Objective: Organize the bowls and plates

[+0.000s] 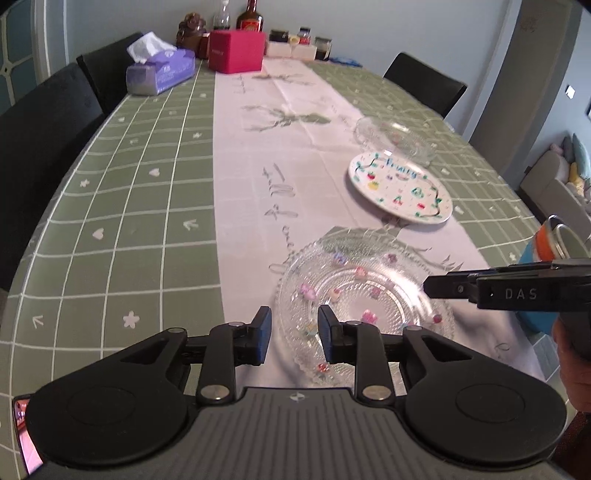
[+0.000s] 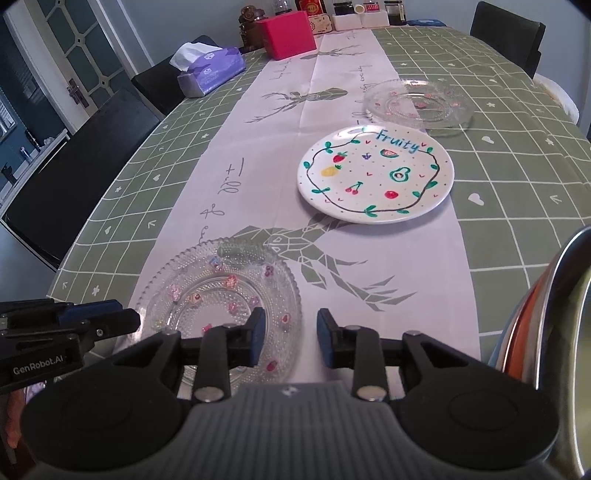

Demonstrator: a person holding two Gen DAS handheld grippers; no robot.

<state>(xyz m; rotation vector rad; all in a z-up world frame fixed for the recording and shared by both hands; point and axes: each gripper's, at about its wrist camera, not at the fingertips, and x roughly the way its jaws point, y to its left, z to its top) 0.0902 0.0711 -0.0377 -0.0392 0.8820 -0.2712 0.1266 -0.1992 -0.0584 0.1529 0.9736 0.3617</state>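
A clear glass plate with small flower decals [image 1: 364,299] [image 2: 221,299] lies near the table's front edge. My left gripper [image 1: 294,334] is open and empty, just above its left rim. My right gripper [image 2: 290,338] is open and empty, just right of that plate; it also shows in the left wrist view [image 1: 428,286]. A white "Fruity" plate [image 1: 400,186] [image 2: 375,173] lies farther back. A second clear glass plate [image 1: 393,136] [image 2: 419,103] lies behind it. A stack of metal and orange bowls [image 2: 554,314] [image 1: 557,240] stands at the right edge.
The table [image 1: 147,184] has a green checked cloth with a white runner. A purple tissue box [image 1: 160,70] [image 2: 212,70], a red box [image 1: 236,50] [image 2: 288,33] and several jars and bottles [image 1: 303,38] stand at the far end. Black chairs [image 1: 44,129] line both sides.
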